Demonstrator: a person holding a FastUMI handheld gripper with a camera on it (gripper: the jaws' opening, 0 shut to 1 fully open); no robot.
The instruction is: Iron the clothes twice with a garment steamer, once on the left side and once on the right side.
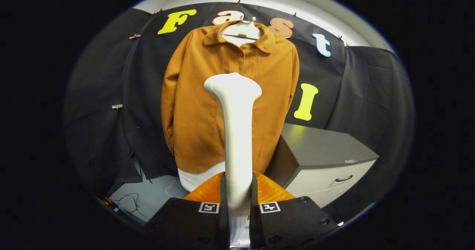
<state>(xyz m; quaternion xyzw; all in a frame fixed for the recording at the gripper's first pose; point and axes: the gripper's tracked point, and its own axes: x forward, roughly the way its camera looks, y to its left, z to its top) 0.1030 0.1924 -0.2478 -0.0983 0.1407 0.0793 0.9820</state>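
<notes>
An orange-brown shirt (196, 105) hangs on a white hanger (242, 29) against the black cloth wall, with a white garment's hem (193, 177) showing below it. My gripper (237, 201) is shut on the white handle of a garment steamer (237, 138). The steamer stands upright between the fingers. Its flared head (233, 85) rises in front of the middle of the shirt, at chest height. I cannot tell whether the head touches the cloth.
A grey cabinet (326, 157) with a drawer handle stands to the right of the shirt, close to its lower edge. Loose cables (130, 201) lie on the pale floor at the lower left. An orange ribbed part (271, 190) sits just behind the fingers.
</notes>
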